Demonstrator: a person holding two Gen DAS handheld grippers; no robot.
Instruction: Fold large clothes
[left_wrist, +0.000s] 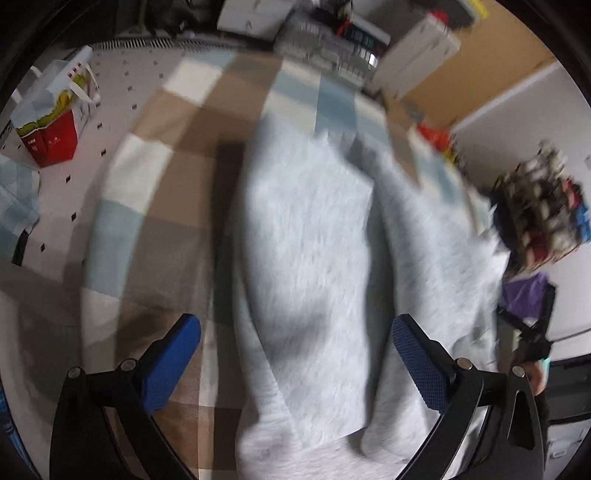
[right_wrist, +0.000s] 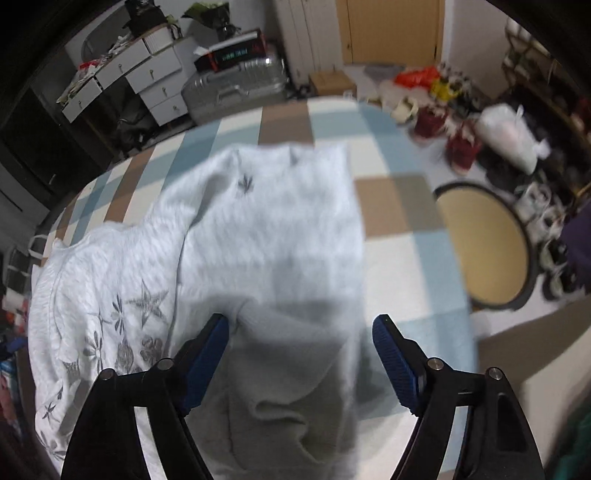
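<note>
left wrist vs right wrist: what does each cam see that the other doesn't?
Left wrist only: a red paper bag on the dotted white floor, and the left gripper, open over the garment.

Right wrist only: the grey star and flower print, a round tan tabletop, white drawers, and the right gripper, open.

Both: the pale grey garment lying on the checked cover, and blue-padded fingers apart, pressing on nothing.

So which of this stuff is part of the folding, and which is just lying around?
Part of the job: grey sweatshirt, left gripper, right gripper, both open above it.

Just lying about: red bag, suitcase, drawers, round stool.
</note>
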